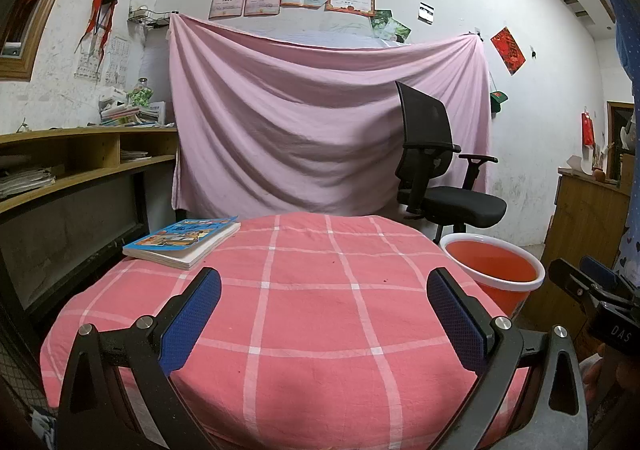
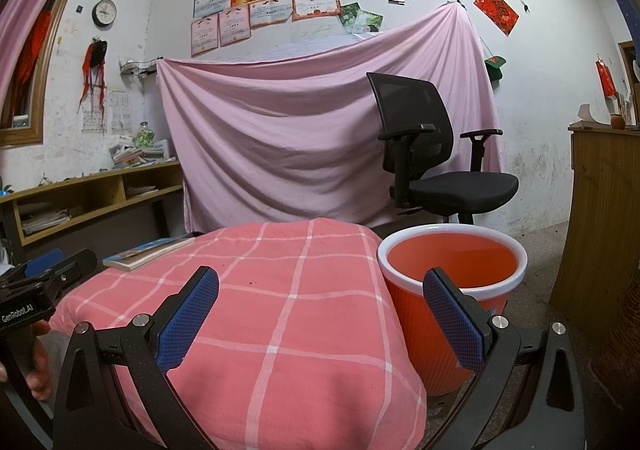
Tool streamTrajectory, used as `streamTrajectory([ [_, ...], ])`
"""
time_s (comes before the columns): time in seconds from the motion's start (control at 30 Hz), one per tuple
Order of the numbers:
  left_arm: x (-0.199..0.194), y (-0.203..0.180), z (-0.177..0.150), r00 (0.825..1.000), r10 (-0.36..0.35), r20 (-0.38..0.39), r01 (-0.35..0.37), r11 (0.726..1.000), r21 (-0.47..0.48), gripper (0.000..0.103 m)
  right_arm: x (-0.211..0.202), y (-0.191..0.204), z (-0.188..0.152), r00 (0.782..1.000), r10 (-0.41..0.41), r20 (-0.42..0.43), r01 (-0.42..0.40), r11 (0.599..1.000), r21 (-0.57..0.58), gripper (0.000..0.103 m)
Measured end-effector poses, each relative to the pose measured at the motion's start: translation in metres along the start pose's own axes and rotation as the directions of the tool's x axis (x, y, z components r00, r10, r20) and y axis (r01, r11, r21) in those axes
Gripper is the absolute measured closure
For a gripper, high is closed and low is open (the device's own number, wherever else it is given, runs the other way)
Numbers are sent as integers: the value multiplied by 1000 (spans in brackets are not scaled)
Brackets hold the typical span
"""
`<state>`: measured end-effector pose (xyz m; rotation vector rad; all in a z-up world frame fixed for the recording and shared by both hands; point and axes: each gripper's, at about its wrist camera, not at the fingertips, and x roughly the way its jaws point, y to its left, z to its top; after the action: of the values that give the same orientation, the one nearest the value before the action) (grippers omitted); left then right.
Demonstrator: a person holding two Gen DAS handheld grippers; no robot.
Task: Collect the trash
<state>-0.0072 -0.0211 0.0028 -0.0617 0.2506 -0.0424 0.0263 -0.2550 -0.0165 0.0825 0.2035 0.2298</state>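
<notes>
Jaws spread and empty on the left gripper [image 1: 324, 314], low over the checked desk [image 1: 320, 330]; no trash shows, so it might grab the book [image 1: 182, 242], left of centre. Right gripper [image 2: 320, 316] likewise gapes; bin [image 2: 452, 290] at lower right could tip if knocked.

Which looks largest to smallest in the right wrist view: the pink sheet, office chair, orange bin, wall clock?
1. Pink sheet
2. Office chair and orange bin: alike in apparent size; the bin stands nearer the camera, so I won't rank them.
3. Wall clock
</notes>
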Motion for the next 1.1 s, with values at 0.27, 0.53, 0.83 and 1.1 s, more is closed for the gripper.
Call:
streamTrajectory([
  [0.27, 0, 1, 0, 1000, 0, -3, 0, 1000, -1, 2, 0, 0, 0, 1000, 1, 0, -1, 1000, 0, 0],
  [0.53, -1, 3, 1, 1000, 1, -4, -1, 1000, -5, 2, 0, 0, 0, 1000, 0, -1, 0, 1000, 0, 0],
  [0.83, -1, 3, 1, 1000, 1, -3, -1, 1000, -6, 2, 0, 0, 1, 1000, 1, -1, -1, 1000, 0, 0],
  [1.1, -1, 5, 1, 1000, 1, -6, -1, 1000, -9, 2, 0, 0, 1, 1000, 0, -2, 0, 1000, 0, 0],
])
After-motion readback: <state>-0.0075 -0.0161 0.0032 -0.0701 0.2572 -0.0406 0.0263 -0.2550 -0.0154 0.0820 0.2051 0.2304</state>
